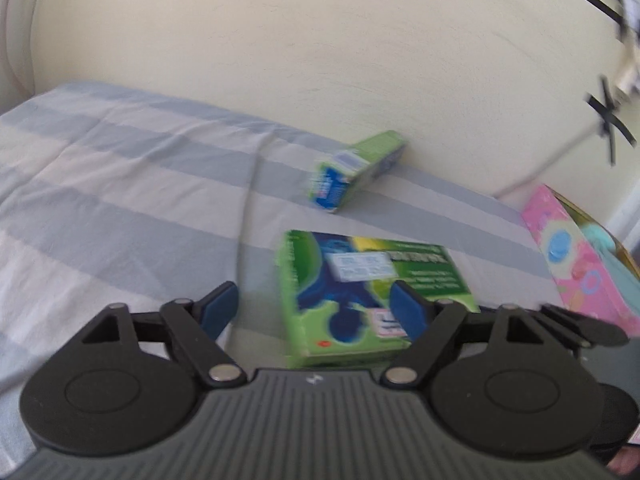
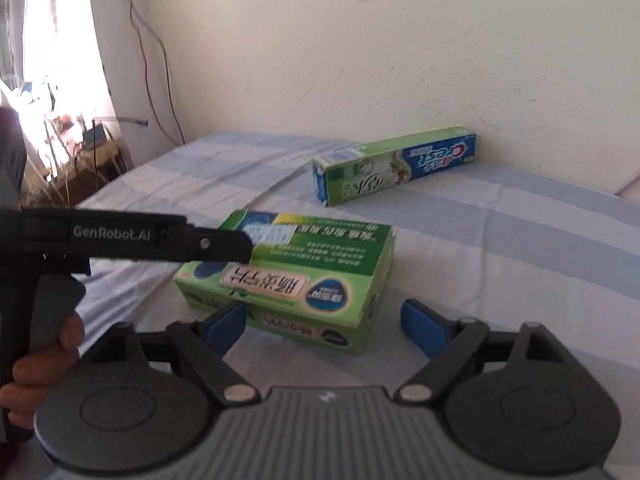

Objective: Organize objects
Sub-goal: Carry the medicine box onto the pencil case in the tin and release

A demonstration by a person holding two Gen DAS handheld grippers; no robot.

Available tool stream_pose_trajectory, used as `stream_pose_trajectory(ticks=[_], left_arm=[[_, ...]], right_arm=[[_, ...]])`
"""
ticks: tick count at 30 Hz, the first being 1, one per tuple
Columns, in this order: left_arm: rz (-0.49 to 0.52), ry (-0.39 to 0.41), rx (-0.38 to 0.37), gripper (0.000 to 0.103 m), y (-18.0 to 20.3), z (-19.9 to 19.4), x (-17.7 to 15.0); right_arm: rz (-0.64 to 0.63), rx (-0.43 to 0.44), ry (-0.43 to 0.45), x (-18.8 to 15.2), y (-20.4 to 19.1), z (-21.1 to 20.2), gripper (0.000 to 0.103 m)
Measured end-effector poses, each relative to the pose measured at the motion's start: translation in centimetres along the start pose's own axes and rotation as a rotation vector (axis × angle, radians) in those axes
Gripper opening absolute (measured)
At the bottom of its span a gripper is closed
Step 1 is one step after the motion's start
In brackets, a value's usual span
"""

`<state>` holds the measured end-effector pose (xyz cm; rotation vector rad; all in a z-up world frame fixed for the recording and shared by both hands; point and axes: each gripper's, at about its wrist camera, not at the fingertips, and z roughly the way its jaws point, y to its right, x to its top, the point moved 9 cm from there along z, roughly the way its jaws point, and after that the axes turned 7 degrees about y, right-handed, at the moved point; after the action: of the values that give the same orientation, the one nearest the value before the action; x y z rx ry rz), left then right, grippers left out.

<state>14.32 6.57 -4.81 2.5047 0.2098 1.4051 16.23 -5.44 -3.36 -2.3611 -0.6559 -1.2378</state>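
A toothpaste box (image 2: 394, 168) is seen beyond the right gripper (image 2: 324, 326), by the wall. Both the right gripper and the left gripper (image 1: 314, 312) are held open, empty, around the green box (image 2: 296, 280) on the bed (image 2: 520, 240).

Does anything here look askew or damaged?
The toothpaste box lies slanted on the striped sheet by the wall, not lined up with the green box. Nothing looks damaged or spilled.

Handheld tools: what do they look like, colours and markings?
Both match: ribbed grey body, two round black discs, black linkage arms with silver pins, blue pads. The left tool, seen side-on in the right wrist view, carries white "GenRobot.AI" lettering on black, with a grey handle below. No sleeves visible.
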Motion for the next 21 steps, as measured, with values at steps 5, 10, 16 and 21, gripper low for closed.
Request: stream_pose_trajectory(ticks=[5,10,16,21], left_arm=[[0.065,0.005,-0.045,0.072,4.0,-1.1,0.0],[0.147,0.072,-0.172,0.071,11.5,-2.8,1.8],[0.254,0.056,-0.338,0.073,23.7,-0.5,2.2],[0.362,0.013,-0.44,0.073,34.0,3.2,0.9]], right_arm=[[-0.037,-0.048,0.022,-0.6,-0.5,-1.2,0.071],[0.02,-0.114,0.143,0.1,2.2,-7.1,0.071],[-0.009,-0.319,0.257,1.1,8.6,-15.7,0.071],[0.098,-0.439,0.258,0.7,17.5,-21.3,0.071]])
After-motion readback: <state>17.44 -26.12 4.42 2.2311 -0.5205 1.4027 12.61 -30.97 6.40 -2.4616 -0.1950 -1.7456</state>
